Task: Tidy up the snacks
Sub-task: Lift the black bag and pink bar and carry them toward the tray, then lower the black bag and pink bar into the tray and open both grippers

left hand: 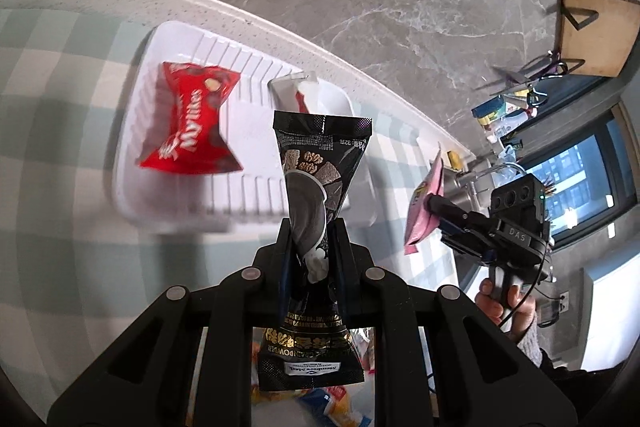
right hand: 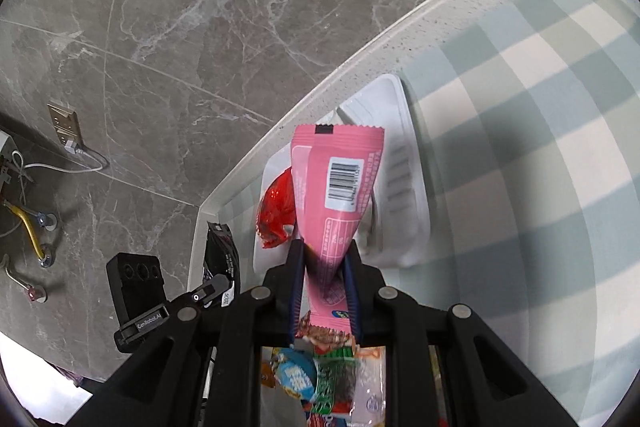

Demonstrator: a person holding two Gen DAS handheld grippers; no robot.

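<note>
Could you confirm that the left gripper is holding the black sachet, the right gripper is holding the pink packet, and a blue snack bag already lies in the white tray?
Nearly. The bag in the white tray is red, not blue, as the left wrist view shows. The left gripper does hold the black sachet, and the right gripper the pink packet.

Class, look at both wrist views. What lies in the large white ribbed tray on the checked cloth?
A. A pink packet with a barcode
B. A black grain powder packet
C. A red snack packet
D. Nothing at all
C: the red snack packet lies inside the white ribbed tray, while the black packet and pink packet are clamped in the left gripper and right gripper.
</note>
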